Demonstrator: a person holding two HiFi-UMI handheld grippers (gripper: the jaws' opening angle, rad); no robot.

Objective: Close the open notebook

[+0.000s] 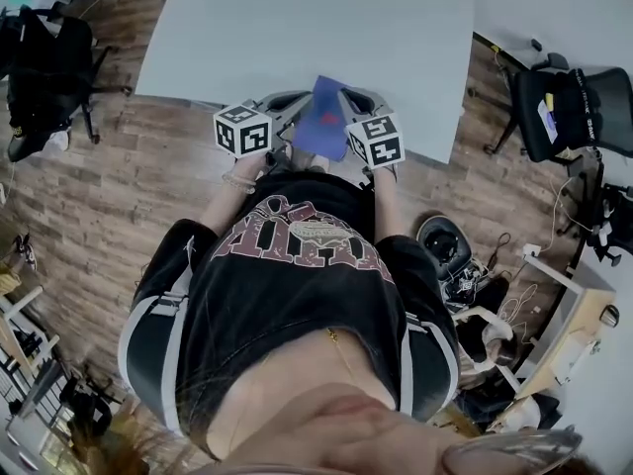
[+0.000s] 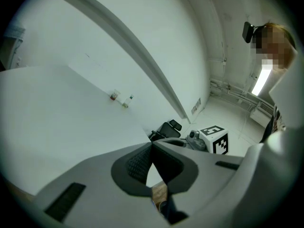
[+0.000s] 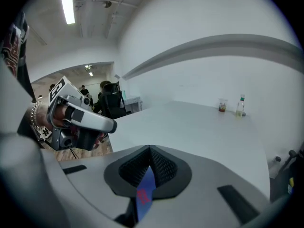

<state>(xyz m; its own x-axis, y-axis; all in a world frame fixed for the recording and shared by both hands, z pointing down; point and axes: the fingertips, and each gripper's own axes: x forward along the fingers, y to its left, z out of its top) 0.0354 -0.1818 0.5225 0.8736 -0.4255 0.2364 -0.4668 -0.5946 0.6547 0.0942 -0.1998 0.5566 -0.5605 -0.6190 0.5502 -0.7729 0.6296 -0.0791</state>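
Observation:
The blue notebook [image 1: 321, 117] hangs above the near edge of the white table [image 1: 297, 28], between my two grippers. My right gripper [image 3: 150, 148] is shut on its blue cover [image 3: 145, 194], which bears red print and runs down between the pads. In the head view the right gripper [image 1: 348, 102] sits at the notebook's right side and the left gripper [image 1: 287, 107] at its left side. My left gripper [image 2: 152, 145] has its jaws together at the tips. Only a pale wedge and brown floor show in the gap below them. I see no blue there.
Two small bottles [image 3: 223, 105] [image 3: 241, 106] stand far back on the table. Black office chairs [image 1: 569, 107] [image 1: 49, 67] stand on the wood floor at right and left. Cables and boxes [image 1: 475, 275] lie at the lower right. The person's torso fills the foreground.

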